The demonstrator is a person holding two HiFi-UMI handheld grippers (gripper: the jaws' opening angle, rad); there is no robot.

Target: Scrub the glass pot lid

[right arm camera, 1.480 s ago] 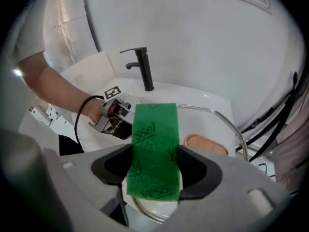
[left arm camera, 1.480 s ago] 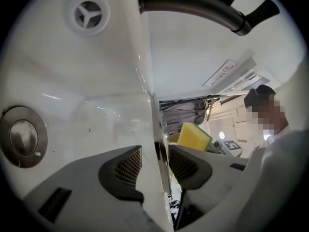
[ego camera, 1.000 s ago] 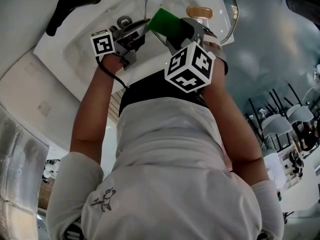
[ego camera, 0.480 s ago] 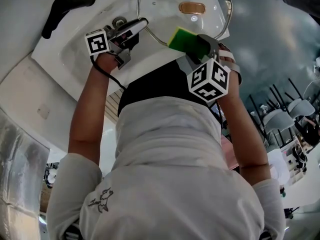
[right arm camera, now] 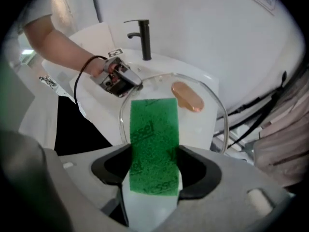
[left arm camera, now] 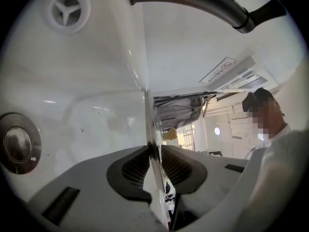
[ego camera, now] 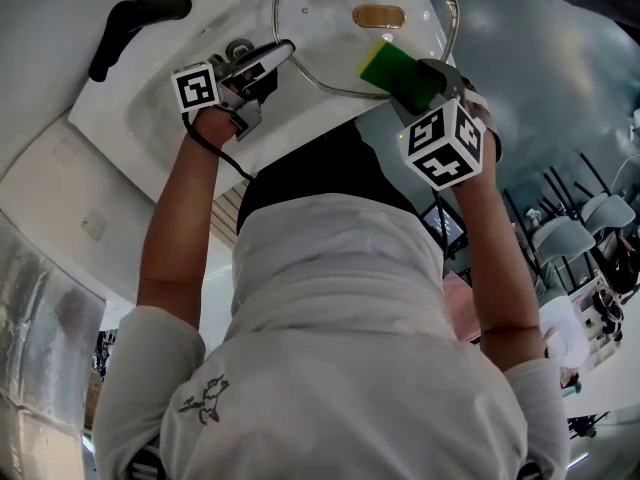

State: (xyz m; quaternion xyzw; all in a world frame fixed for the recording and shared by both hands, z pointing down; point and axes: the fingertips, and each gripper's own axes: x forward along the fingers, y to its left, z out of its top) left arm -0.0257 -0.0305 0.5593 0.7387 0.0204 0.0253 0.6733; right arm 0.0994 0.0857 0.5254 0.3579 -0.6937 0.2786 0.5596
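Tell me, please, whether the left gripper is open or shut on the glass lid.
Shut: the left gripper clamps the glass lid by its rim, which runs edge-on between both pads in that gripper's view.

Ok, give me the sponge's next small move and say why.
Probably sweep the sponge across the lid toward the left gripper, pressed to the glass. The right gripper clamps it near the lid's right rim, so most of the glass lies beyond it, and the left gripper is shut on the far rim, holding the lid steady.
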